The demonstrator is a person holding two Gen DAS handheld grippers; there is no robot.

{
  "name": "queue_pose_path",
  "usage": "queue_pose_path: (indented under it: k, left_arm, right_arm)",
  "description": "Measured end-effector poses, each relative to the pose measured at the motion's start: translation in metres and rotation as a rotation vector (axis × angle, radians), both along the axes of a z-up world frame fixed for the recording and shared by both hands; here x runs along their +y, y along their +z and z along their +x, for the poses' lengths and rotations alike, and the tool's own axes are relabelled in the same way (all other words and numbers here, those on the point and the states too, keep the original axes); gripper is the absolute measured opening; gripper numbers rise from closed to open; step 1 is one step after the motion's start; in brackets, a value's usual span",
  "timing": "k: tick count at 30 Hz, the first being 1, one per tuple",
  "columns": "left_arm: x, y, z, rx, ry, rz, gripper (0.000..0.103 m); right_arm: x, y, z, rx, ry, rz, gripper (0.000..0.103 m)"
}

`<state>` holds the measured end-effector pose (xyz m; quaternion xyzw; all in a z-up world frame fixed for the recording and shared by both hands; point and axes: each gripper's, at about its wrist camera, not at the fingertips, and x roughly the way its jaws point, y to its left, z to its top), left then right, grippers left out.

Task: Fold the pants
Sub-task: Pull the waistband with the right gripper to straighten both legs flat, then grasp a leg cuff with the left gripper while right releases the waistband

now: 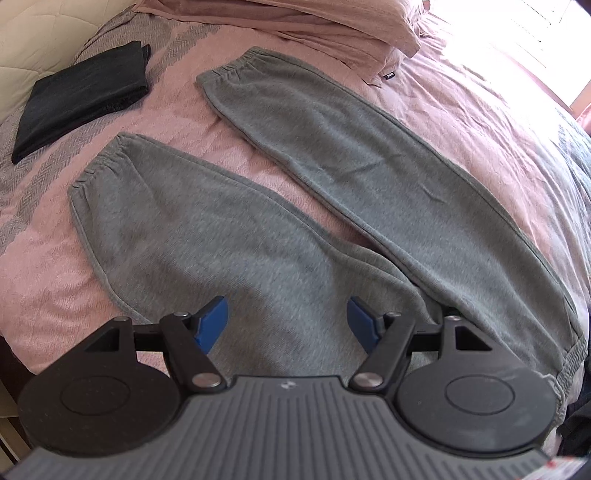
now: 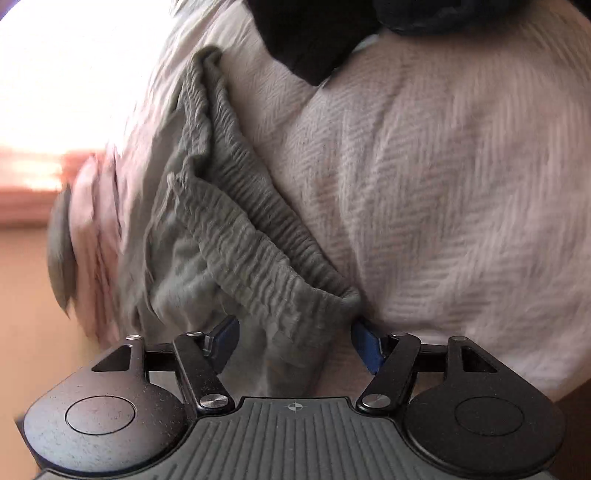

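Grey sweatpants point(image 1: 332, 147) lie flat on a pink bedspread point(image 1: 221, 122), their two legs spread in a V with the elastic cuffs at the far left. My left gripper point(image 1: 289, 321) hovers open over the upper part of the near leg, with nothing between its blue pads point(image 1: 214, 319). In the right wrist view the gathered elastic waistband point(image 2: 258, 240) runs diagonally across a pale herringbone cover point(image 2: 443, 184). My right gripper point(image 2: 295, 341) stands open, its jaws wide apart. The waistband's corner point(image 2: 349, 295) and some grey cloth lie just ahead of and between the pads, which do not pinch them.
A folded black garment point(image 1: 81, 99) rests at the far left of the bed. Brownish-pink pillows point(image 1: 295, 26) lie along the back. A bright window point(image 1: 535, 40) glares at the right. Dark cloth point(image 2: 306, 33) sits beyond the waistband. The bed's edge drops off at the left point(image 2: 37, 332).
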<state>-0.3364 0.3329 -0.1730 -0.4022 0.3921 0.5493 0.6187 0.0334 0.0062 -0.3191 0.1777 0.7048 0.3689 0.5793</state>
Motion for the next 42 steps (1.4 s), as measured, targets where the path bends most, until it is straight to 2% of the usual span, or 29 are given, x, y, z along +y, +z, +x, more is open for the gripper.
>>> queue_pose_path:
  k: [2,3,4,5,7,9,11,12,14,15,16,18,21,24,29,30,31,32,33,36,38,39,42]
  left_arm:
    - [0.001,-0.003,-0.006,-0.001,-0.007,-0.013,0.068]
    - [0.002,-0.004,-0.009,0.000,-0.012,-0.015,0.068]
    - [0.004,-0.005,-0.013,0.000,-0.020,-0.016,0.068]
    - [0.004,-0.006,-0.017,0.003,-0.031,-0.015,0.068]
    - [0.006,-0.008,-0.030,0.016,-0.050,-0.006,0.068]
    - [0.009,-0.013,-0.050,0.016,-0.044,-0.016,0.068]
    - [0.014,-0.022,-0.074,0.017,-0.021,-0.039,0.068]
    - [0.016,-0.025,-0.086,0.019,-0.007,-0.046,0.068]
    - [0.023,-0.030,-0.118,0.022,0.025,-0.054,0.068]
    - [0.026,-0.031,-0.135,0.026,0.045,-0.050,0.068]
    - [0.031,-0.031,-0.152,0.026,0.065,-0.042,0.068]
    - [0.043,-0.037,-0.186,0.025,0.119,-0.033,0.068]
    - [0.065,-0.053,-0.237,-0.009,0.234,-0.018,0.068]
    - [0.090,-0.078,-0.275,-0.084,0.345,-0.008,0.068]
    - [0.121,-0.126,-0.303,-0.229,0.466,-0.011,0.065]
    - [0.124,-0.133,-0.305,-0.240,0.478,0.000,0.058]
    - [0.126,-0.134,-0.305,-0.243,0.465,0.022,0.022]
    - [0.127,-0.131,-0.304,-0.238,0.434,0.042,0.002]
    - [0.126,-0.122,-0.304,-0.221,0.404,0.067,0.004]
    - [0.102,-0.073,-0.320,-0.188,0.305,0.214,0.006]
    - [0.085,-0.052,-0.334,-0.134,0.236,0.251,0.006]
    - [0.080,-0.051,-0.338,-0.082,0.222,0.251,0.006]
    - [0.076,-0.084,-0.348,0.000,0.266,0.141,0.008]
  right_arm:
    - [-0.001,-0.009,-0.003,0.056,-0.136,0.005,0.051]
    - [-0.006,-0.011,-0.006,0.094,-0.217,-0.004,0.023]
    - [-0.011,-0.008,-0.010,0.111,-0.276,-0.022,0.017]
    - [-0.014,0.004,-0.014,0.091,-0.300,-0.049,0.016]
    - [-0.017,0.041,-0.018,-0.037,-0.287,-0.081,0.015]
    - [-0.020,0.057,-0.018,-0.104,-0.307,-0.137,0.015]
    - [-0.006,0.052,-0.021,-0.141,-0.275,-0.204,0.016]
    - [0.003,0.046,-0.020,-0.154,-0.254,-0.249,0.020]
    - [0.014,0.041,-0.017,-0.138,-0.286,-0.312,0.030]
    - [0.014,0.041,-0.018,-0.123,-0.327,-0.318,0.035]
    - [0.013,0.044,-0.021,-0.115,-0.371,-0.311,0.046]
    - [0.008,0.048,-0.031,-0.117,-0.429,-0.291,0.059]
    - [0.001,0.050,-0.050,-0.137,-0.469,-0.318,0.060]
    - [0.004,0.057,-0.073,-0.175,-0.485,-0.349,0.060]
    - [-0.002,0.059,-0.105,-0.204,-0.515,-0.360,0.060]
    - [-0.004,0.060,-0.111,-0.210,-0.519,-0.368,0.060]
    - [-0.006,0.060,-0.118,-0.214,-0.522,-0.372,0.060]
    - [-0.006,0.060,-0.122,-0.216,-0.524,-0.372,0.060]
    - [-0.007,0.059,-0.125,-0.219,-0.528,-0.372,0.060]
    - [-0.012,0.061,-0.133,-0.231,-0.543,-0.360,0.060]
    - [-0.012,0.062,-0.133,-0.236,-0.542,-0.348,0.060]
    - [-0.013,0.061,-0.132,-0.238,-0.543,-0.342,0.060]
    - [-0.014,0.056,-0.125,-0.230,-0.538,-0.314,0.060]
